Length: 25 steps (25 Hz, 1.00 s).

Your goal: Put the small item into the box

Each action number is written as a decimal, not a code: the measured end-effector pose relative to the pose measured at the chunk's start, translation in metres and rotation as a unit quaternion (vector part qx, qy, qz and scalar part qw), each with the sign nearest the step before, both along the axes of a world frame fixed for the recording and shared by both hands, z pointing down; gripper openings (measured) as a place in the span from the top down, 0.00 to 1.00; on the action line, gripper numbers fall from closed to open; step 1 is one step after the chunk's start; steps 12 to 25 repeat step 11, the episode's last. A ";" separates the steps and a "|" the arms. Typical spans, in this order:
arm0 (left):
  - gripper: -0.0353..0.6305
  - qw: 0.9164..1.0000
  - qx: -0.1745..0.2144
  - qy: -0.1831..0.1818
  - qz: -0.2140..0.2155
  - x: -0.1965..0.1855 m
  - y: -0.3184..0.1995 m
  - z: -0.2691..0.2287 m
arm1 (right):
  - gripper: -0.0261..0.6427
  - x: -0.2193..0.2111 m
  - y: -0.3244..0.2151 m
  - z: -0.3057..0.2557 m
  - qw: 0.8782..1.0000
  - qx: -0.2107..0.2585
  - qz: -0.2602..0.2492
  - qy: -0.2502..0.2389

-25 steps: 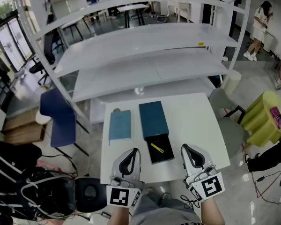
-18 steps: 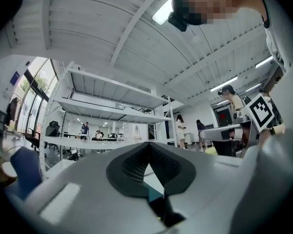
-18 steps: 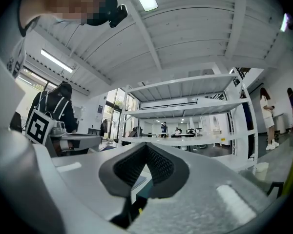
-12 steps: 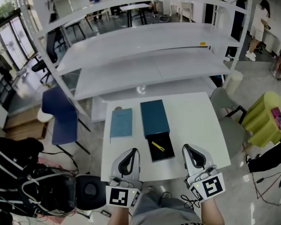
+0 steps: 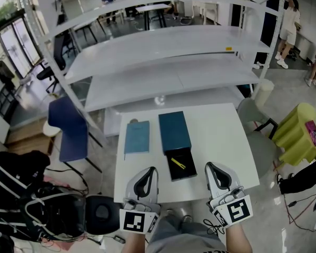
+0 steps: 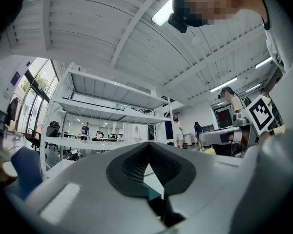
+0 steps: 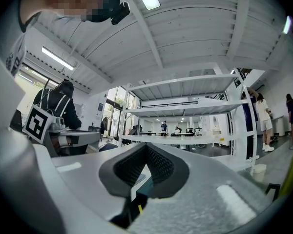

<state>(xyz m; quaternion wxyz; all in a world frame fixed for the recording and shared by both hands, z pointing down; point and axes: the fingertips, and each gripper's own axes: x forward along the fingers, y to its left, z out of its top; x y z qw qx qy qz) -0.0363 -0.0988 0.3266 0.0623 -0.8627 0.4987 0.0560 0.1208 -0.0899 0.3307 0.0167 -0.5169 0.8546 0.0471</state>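
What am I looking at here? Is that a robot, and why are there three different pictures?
There is no robot arm. A person holds a two-jaw tool in each hand: the left gripper and the right gripper. The cubes with square markers are part of them. The downward picture comes from a camera on the person's head. The other two come from cameras riding on each gripper, looking along its jaws. On the white table lie a light blue booklet and an open box, with a small yellow item in its black inside. Both grippers have their jaws together and hold nothing.
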 end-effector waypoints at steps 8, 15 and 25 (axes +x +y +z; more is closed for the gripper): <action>0.92 1.000 0.001 0.001 0.001 0.002 0.001 -0.001 | 0.96 0.002 0.001 -0.003 1.000 0.004 0.000 -0.001; 0.92 1.000 0.003 0.002 0.001 0.001 0.000 -0.001 | 0.96 0.001 -0.001 -0.003 1.000 0.005 0.001 -0.002; 0.92 1.000 0.003 0.002 0.001 0.001 0.000 -0.001 | 0.96 0.001 -0.001 -0.003 1.000 0.005 0.001 -0.002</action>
